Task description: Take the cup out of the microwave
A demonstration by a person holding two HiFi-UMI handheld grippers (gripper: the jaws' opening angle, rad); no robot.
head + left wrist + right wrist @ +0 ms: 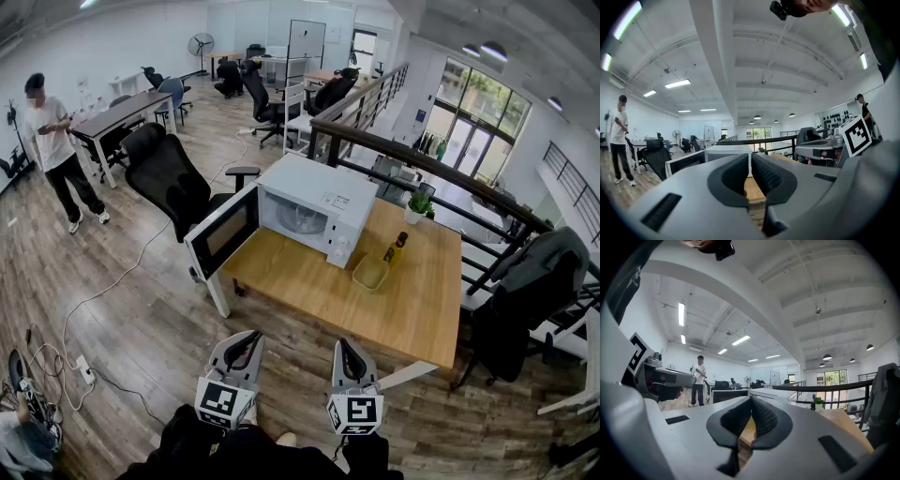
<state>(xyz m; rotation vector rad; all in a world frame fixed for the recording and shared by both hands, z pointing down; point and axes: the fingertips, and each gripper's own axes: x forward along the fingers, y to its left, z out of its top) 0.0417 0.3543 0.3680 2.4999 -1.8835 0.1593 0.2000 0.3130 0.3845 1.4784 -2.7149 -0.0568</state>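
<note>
A white microwave (314,202) stands on the far left part of the wooden table (375,305), its door (223,232) swung wide open to the left. Inside the cavity a pale round shape (302,217) shows; I cannot tell whether it is the cup. My left gripper (246,339) and right gripper (345,345) hover side by side in front of the table's near edge, well short of the microwave. Both point level at it. The left gripper (750,165) has its jaws together with nothing between them, and so does the right gripper (751,404).
A yellow bowl (371,272), a dark bottle (396,250) and a small potted plant (418,206) sit right of the microwave. A black office chair (169,178) stands behind the open door. A jacket-draped chair (530,295) is at the right. Cables and a power strip (84,370) lie on the floor at left. A person (52,150) stands far left.
</note>
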